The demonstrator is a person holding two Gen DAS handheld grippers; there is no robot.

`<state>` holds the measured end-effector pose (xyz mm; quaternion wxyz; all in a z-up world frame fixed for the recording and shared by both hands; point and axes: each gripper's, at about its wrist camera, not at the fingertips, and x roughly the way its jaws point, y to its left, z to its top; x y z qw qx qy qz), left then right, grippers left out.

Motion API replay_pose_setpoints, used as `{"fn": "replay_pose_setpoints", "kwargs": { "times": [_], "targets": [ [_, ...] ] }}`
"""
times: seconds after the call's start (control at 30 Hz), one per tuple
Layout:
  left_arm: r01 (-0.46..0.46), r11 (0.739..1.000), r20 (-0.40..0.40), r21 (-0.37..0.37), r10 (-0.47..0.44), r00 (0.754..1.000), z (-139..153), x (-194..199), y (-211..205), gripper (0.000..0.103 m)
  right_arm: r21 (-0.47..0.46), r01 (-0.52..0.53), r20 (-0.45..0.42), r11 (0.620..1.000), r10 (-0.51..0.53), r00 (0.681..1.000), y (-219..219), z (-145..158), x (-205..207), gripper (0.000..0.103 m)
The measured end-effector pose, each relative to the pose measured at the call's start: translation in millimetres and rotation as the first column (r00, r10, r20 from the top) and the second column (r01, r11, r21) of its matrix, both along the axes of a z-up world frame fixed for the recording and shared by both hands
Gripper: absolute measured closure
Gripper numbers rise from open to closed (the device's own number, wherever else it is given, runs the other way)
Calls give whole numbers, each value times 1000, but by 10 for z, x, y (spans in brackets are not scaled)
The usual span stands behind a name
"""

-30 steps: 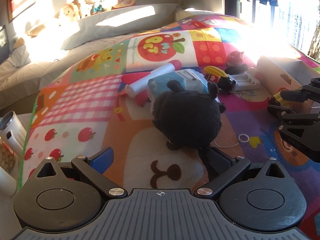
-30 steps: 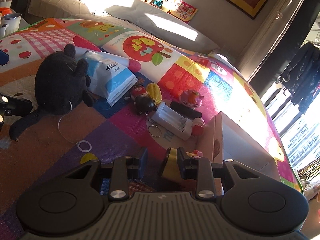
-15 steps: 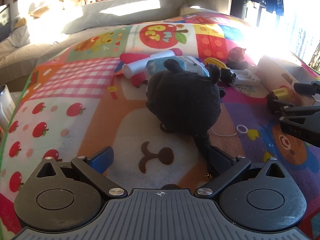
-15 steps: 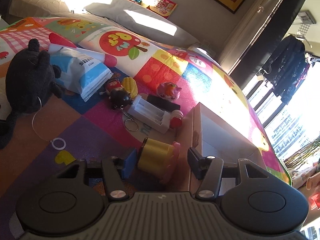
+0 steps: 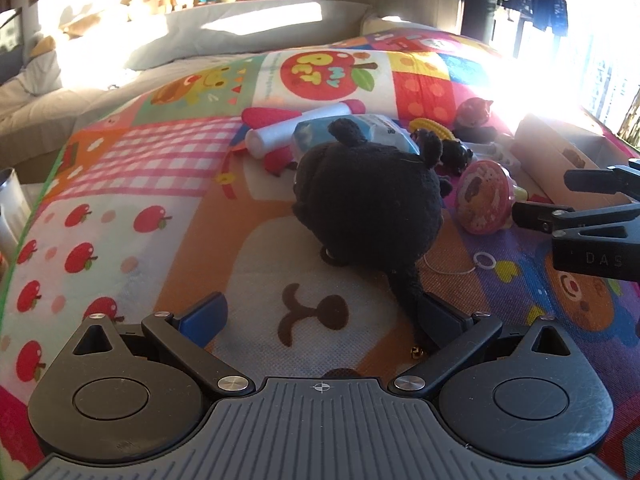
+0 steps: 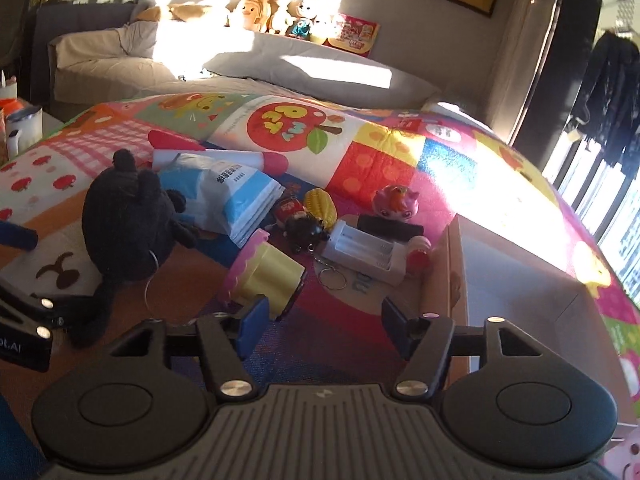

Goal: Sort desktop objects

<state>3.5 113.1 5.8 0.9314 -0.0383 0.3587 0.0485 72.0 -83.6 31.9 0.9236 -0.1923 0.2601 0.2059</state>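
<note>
A yellow cup with a pink lid lies on its side on the patchwork mat, just ahead of my right gripper's left finger. My right gripper is opening, and its pads do not press the cup. In the left wrist view the cup shows its pink lid, with the right gripper beside it. A black plush toy sits ahead of my left gripper, which is open. The plush's tail runs down beside that gripper's right finger.
An open cardboard box stands to the right of the right gripper. Behind the cup lie a blue-white pouch, a white battery case, a black keyring figure and a pink figure. A white ring on a string lies by the plush.
The right jaws spread and let go of the yellow cup, which now lies on the mat toward the left finger. The right view rolled. The left gripper stayed open.
</note>
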Motion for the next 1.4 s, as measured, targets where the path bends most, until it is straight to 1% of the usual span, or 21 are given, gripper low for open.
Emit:
{"fn": "replay_pose_setpoints", "kwargs": {
  "times": [0.03,0.1,0.23,0.37,0.4,0.43,0.47,0.53,0.6,0.73,0.8,0.87,0.97,1.07,1.13,1.17,1.23,1.27,1.33,1.4],
  "targets": [
    [0,1000,1,0,0,1000,0,-2,5,0,15,-15,-6,1000,15,1000,8,-1,28,29],
    [0,1000,0,-1,0,1000,1,0,0,0,13,-60,4,998,60,998,89,-25,36,28],
    [0,1000,2,-2,0,1000,2,4,3,0,-38,-150,39,988,152,988,326,-96,-5,28],
    [-1,1000,1,-1,1,1000,1,2,1,0,-53,-210,14,976,211,977,483,-145,3,30],
    [-1,1000,1,-1,1,1000,1,2,1,0,-63,-220,12,973,221,975,508,-165,-1,36],
    [-1,1000,1,-1,1,1000,1,2,2,0,-78,-228,7,970,230,973,528,-181,-5,48],
    [-1,1000,1,-1,1,1000,1,1,1,0,-92,-239,-2,967,240,971,534,-194,-8,52],
    [-1,1000,1,0,1,1000,0,1,4,0,-78,-227,-2,971,228,974,487,-172,-14,52],
    [-1,1000,2,-1,1,1000,0,1,3,0,-40,-201,-4,979,201,980,377,-106,-35,52],
    [-1,1000,1,1,1,1000,-1,2,5,0,144,-168,-57,975,177,982,-80,27,-171,52],
    [-1,1000,0,2,1,1000,-1,2,1,0,196,-130,-77,972,147,986,-313,9,-269,52],
    [-2,1000,0,3,2,1000,0,2,-1,0,223,-91,-85,970,112,990,-543,-53,-382,52],
    [-8,1000,0,10,8,1000,1,4,-17,0,243,-24,-118,970,54,992,-852,-131,-494,52],
    [-17,1000,-2,4,17,1000,12,15,-24,0,228,40,-134,973,-10,991,-1088,-178,-604,52],
    [-29,999,2,-42,29,1000,42,46,-13,0,223,66,-135,972,-37,990,-1213,-195,-686,52],
    [-21,997,6,-80,22,1000,72,78,-19,0,219,72,-129,973,-44,991,-1253,-195,-722,51],
    [-4,992,27,-127,8,1000,152,161,-60,0,211,72,-103,975,-51,993,-1296,-184,-792,43],
    [3,992,47,-127,3,999,198,207,-102,0,208,73,-85,975,-56,995,-1309,-183,-831,38],
    [1,997,70,-82,5,998,267,325,-195,0,210,70,-63,975,-58,996,-1313,-176,-870,30],
    [-22,1000,38,-11,22,999,283,504,-294,0,206,68,-46,976,-60,997,-1297,-171,-893,26]
  ]
}}
